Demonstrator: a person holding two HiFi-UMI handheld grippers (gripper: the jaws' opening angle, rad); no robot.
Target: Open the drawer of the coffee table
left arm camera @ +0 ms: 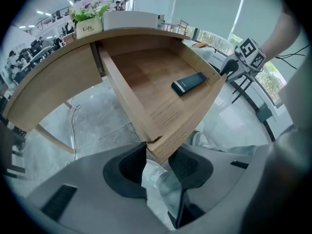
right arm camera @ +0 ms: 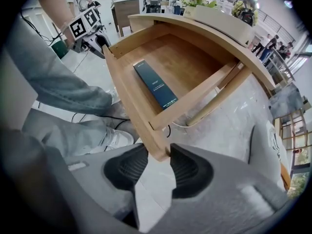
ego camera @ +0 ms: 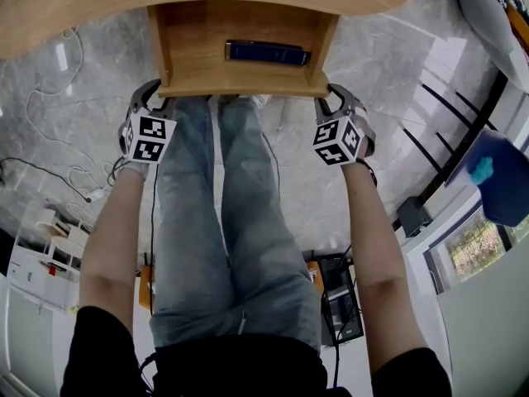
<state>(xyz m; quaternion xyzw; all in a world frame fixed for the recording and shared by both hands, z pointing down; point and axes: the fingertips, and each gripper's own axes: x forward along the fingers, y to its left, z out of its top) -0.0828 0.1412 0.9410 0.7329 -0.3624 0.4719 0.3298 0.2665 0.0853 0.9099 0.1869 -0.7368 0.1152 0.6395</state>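
Note:
The wooden drawer [ego camera: 198, 44] stands pulled out from under the coffee table's top [ego camera: 74, 11], above the person's legs. A dark blue flat box [ego camera: 267, 52] lies inside it, also in the left gripper view [left arm camera: 189, 83] and the right gripper view [right arm camera: 156, 84]. My left gripper [ego camera: 157, 96] clamps the drawer's front left corner; that wooden corner [left arm camera: 163, 143] sits pinched between its pads [left arm camera: 134, 167]. At the front right corner my right gripper [ego camera: 335, 99] pinches the front board's end [right arm camera: 160, 150]. Each gripper shows in the other's view, the right one [left arm camera: 229, 67] and the left one [right arm camera: 100, 40].
The person's jeans-clad legs [ego camera: 240, 213] stand right under the drawer's front. White cables [ego camera: 50, 114] trail over the marble floor at left. A planter [left arm camera: 88, 26] stands on the table top. Black-framed furniture [ego camera: 463, 139] stands to the right, a white shelf [ego camera: 41, 255] at lower left.

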